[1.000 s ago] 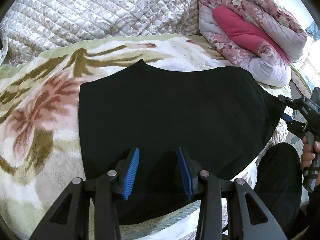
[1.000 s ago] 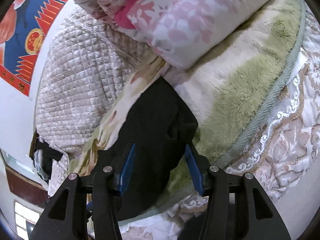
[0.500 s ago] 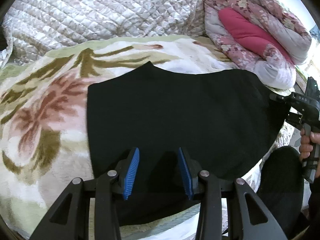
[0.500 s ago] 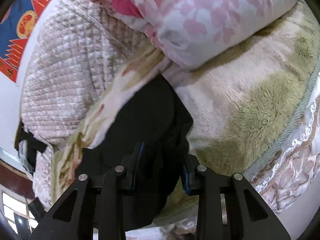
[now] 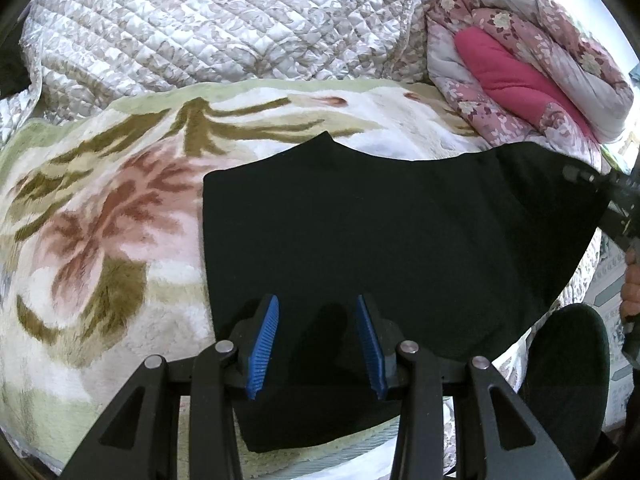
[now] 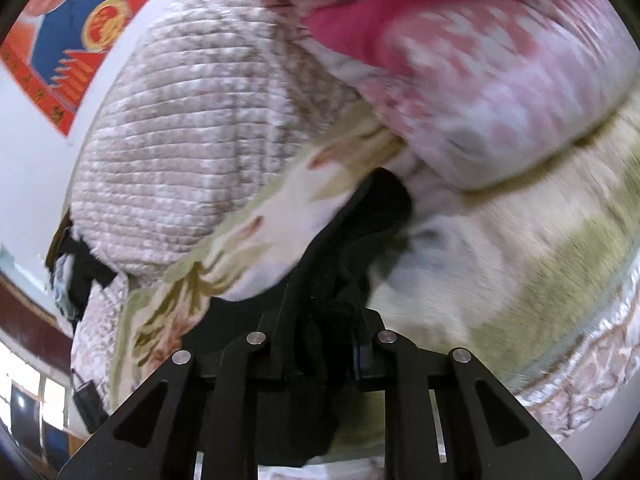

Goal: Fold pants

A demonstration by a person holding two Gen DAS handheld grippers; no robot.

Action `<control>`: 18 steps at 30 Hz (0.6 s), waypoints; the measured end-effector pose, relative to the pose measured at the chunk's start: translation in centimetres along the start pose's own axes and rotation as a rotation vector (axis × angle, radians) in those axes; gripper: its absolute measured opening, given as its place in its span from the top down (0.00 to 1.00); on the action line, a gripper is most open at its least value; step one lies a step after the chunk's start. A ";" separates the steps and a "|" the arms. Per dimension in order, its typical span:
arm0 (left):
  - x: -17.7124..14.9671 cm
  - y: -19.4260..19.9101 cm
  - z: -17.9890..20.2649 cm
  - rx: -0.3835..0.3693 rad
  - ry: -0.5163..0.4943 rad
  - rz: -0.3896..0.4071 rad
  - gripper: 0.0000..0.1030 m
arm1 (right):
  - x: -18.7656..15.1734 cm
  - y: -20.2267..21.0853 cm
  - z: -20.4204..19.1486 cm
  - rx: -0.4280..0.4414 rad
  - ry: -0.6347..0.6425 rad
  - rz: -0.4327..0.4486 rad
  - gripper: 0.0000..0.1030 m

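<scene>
Black pants (image 5: 400, 240) lie spread on a floral blanket (image 5: 100, 220). My left gripper (image 5: 316, 320) hovers over their near edge, blue pads apart, a low hump of cloth between them but not pinched. In the right wrist view my right gripper (image 6: 324, 320) is closing its jaws on the bunched right end of the pants (image 6: 376, 216), which is raised off the blanket. The black cloth hides most of its pads. In the left wrist view the right gripper (image 5: 600, 192) shows at the right edge, at the pants' lifted corner, with a hand (image 5: 630, 280) on its handle.
A rolled pink floral quilt (image 5: 520, 76) lies at the back right, close to the lifted end. A quilted beige cover (image 5: 200, 28) fills the back. The person's dark knee (image 5: 568, 360) is at the bed's near right edge. A red and blue poster (image 6: 80, 20) hangs on the wall.
The right gripper's jaws closed onto the pants' right end and rose with it. In the left wrist view the pants shifted to the right. The left gripper's pads kept the same gap.
</scene>
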State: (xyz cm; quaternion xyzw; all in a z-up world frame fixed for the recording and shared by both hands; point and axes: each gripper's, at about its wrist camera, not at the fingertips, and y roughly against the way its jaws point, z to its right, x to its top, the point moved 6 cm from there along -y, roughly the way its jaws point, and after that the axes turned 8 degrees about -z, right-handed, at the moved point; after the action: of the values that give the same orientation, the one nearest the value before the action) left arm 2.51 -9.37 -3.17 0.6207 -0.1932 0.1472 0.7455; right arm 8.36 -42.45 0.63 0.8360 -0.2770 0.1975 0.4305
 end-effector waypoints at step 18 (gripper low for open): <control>-2.2 0.9 -5.8 0.024 0.142 0.013 0.59 | -7.5 -10.0 -15.6 0.136 0.371 -0.270 0.80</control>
State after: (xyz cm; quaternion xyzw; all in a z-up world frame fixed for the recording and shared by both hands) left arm 0.81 -3.49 -4.32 0.6165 -0.1422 0.1978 0.7487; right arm 7.48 -22.51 -1.16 0.8421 -0.0648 0.3065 0.4391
